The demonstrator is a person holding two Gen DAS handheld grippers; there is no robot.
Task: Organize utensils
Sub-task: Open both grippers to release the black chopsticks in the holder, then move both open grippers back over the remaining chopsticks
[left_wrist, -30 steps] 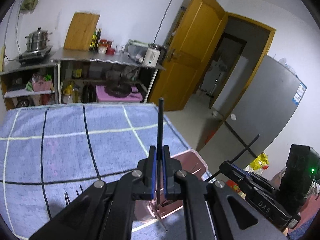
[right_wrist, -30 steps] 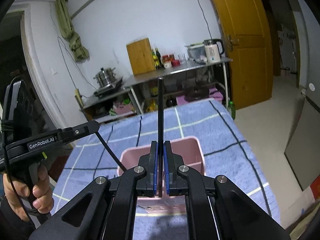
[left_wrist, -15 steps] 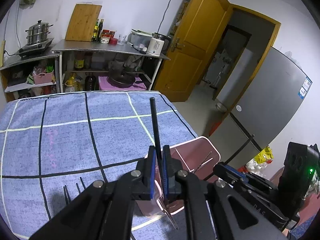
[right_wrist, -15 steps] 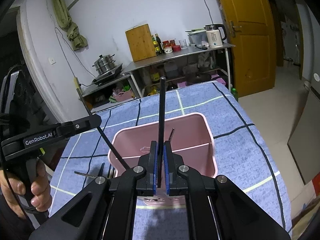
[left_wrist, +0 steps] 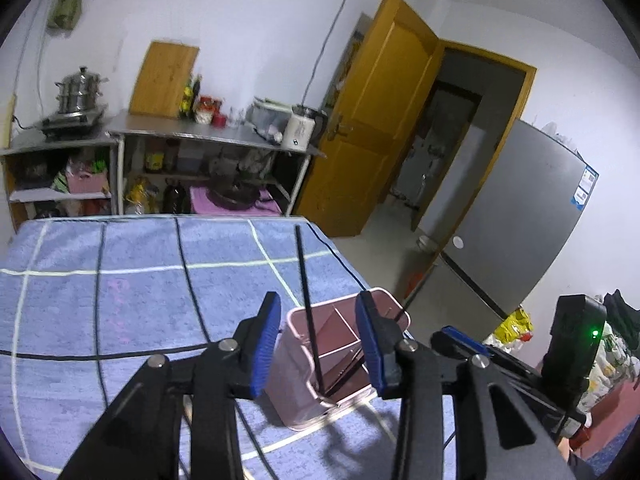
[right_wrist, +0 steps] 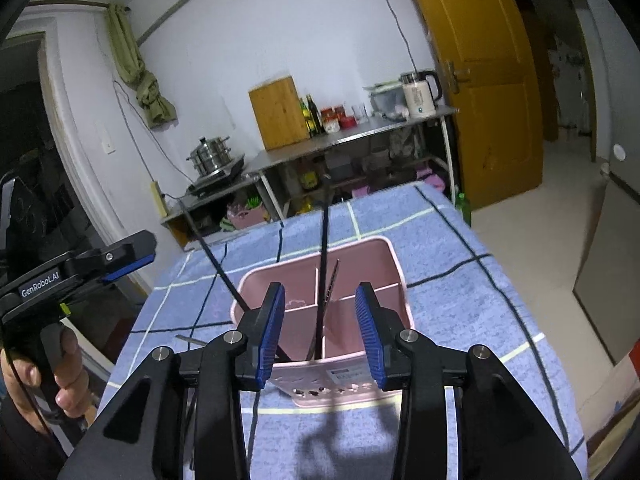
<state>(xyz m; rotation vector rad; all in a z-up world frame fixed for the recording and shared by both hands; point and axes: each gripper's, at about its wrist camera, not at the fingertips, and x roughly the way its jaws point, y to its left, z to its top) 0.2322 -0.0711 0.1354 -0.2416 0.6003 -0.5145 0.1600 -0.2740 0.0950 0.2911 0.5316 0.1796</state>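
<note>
The counter (right_wrist: 460, 264), draped in a blue towel-like cloth crossed by black and pale lines, carries a pink plastic utensil caddy with inner dividers (right_wrist: 394, 280) near its front right corner. In the left wrist view the caddy (left_wrist: 296, 396) sits just beside the counter's right edge, so a nudge from either tool could, in all likelihood, push it toward the floor.

Both tools hang close over the caddy. The left gripper (left_wrist: 318, 344) has just been opening its jaws; they stand apart, and a long thin black chopstick (left_wrist: 306, 296) rises between them without touching either blue pad, its lower end down in a compartment. The right gripper (right_wrist: 320, 332) has likewise just been opening, and its jaws are released around a second black chopstick (right_wrist: 323, 264) that stands in the caddy, leaning slightly. A third thin dark stick (right_wrist: 216, 260) slants up from the caddy's left wall.

The chief risk is a pad snagging a freed chopstick as a tool withdraws, levering it out or tipping the light caddy. The two tools could also collide, being so close.

Smallest, dark utensils (right_wrist: 190, 340) lie on the cloth to the left of the caddy, partly hidden; a low sweep might scatter them.
</note>
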